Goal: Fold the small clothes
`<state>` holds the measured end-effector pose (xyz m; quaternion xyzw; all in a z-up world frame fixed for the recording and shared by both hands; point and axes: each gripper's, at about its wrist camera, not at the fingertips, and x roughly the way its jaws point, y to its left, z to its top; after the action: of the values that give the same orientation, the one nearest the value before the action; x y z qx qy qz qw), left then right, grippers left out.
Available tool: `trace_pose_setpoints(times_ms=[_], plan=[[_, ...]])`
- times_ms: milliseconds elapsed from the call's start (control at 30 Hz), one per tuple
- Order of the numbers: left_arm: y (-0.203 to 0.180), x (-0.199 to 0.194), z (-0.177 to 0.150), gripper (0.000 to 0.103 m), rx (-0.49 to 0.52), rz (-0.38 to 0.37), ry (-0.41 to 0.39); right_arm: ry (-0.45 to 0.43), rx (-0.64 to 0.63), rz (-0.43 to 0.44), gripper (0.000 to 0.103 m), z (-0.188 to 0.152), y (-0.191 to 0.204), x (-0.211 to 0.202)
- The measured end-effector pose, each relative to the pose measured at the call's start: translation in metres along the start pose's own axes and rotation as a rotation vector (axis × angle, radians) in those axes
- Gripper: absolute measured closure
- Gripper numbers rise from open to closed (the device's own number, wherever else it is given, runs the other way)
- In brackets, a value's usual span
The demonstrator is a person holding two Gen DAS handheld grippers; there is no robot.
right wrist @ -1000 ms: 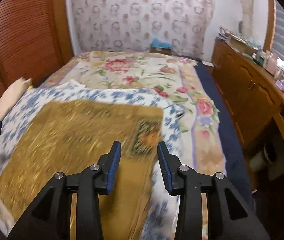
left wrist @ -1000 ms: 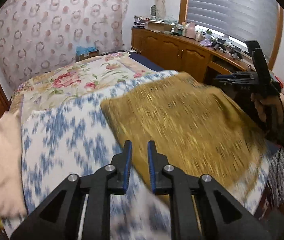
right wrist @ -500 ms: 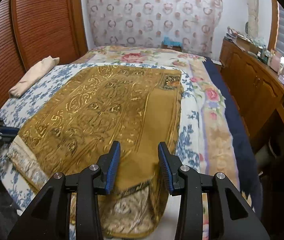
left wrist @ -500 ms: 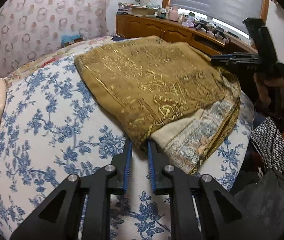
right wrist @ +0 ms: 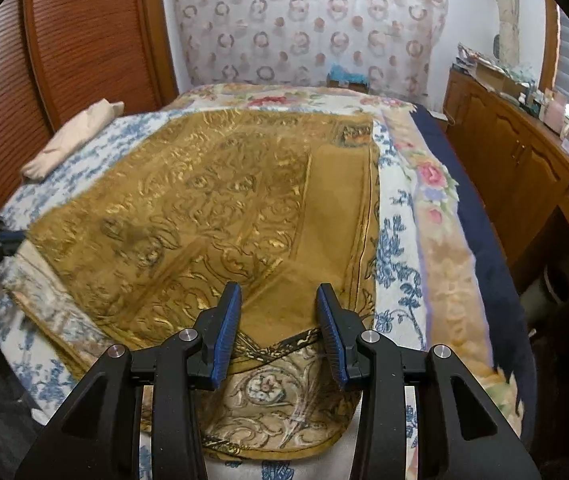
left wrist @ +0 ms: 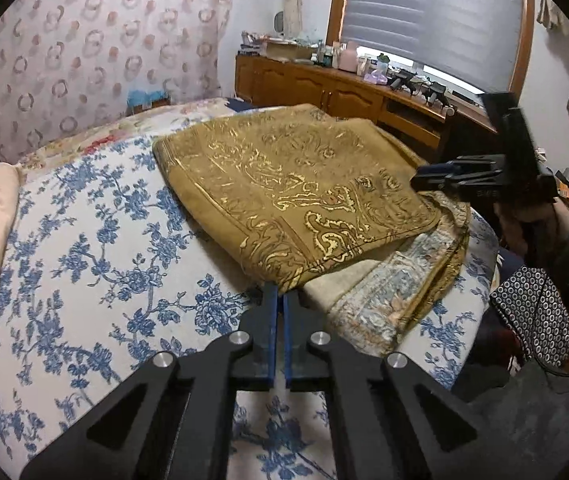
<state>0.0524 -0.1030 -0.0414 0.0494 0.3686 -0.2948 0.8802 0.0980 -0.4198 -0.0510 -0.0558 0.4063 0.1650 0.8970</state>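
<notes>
On the blue-flowered bedspread (left wrist: pixel 84 248) lies the folded gold brocade cloth (left wrist: pixel 292 184). The left gripper (left wrist: pixel 279 292), low and level, pinches the cloth's near corner, fingers almost closed. The right gripper (right wrist: pixel 279 312) hovers over its right edge, fingers spread, holding nothing.

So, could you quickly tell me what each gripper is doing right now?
Left gripper: shut on the near corner of the gold cloth.
Right gripper: open, holding nothing, its fingers over the cloth's near edge.
</notes>
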Motion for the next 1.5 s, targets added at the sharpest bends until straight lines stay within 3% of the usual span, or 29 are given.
trace_pose_setpoints(times_ms=[167,433,633,800,1000,1200,1233,1333,1433,1500], plan=[[-0.012,-0.016,-0.005,0.103,0.006,0.000,-0.016,0.000,0.024,-0.004,0.064,-0.004,-0.006,0.002],[-0.044,-0.026,-0.021,0.103,0.053,-0.026,0.033,0.009,0.015,-0.028,0.064,-0.011,-0.006,-0.013],[-0.057,-0.043,-0.019,0.103,0.069,-0.041,0.011,0.018,0.019,-0.035,0.064,-0.023,-0.007,-0.033],[-0.054,-0.053,-0.014,0.103,0.054,-0.038,-0.012,-0.005,0.019,-0.003,0.064,-0.025,0.000,-0.044],[-0.050,-0.065,-0.008,0.103,0.045,-0.035,-0.021,0.007,0.092,0.077,0.064,-0.026,0.002,-0.028],[-0.039,-0.070,-0.005,0.092,0.030,-0.026,-0.032,0.013,0.159,0.086,0.063,-0.027,0.002,-0.012],[-0.037,-0.070,-0.005,0.087,0.025,-0.014,-0.034,0.013,0.159,0.081,0.065,-0.028,0.003,-0.010],[-0.025,-0.060,-0.003,0.081,-0.008,-0.004,-0.019,0.000,0.115,0.054,0.101,-0.027,0.009,-0.010],[-0.014,-0.044,-0.002,0.079,-0.041,0.017,0.010,-0.019,0.102,0.075,0.103,-0.029,0.005,-0.025],[-0.009,-0.032,-0.002,0.078,-0.062,0.024,0.034,-0.031,0.082,0.037,0.103,-0.031,-0.001,-0.044]])
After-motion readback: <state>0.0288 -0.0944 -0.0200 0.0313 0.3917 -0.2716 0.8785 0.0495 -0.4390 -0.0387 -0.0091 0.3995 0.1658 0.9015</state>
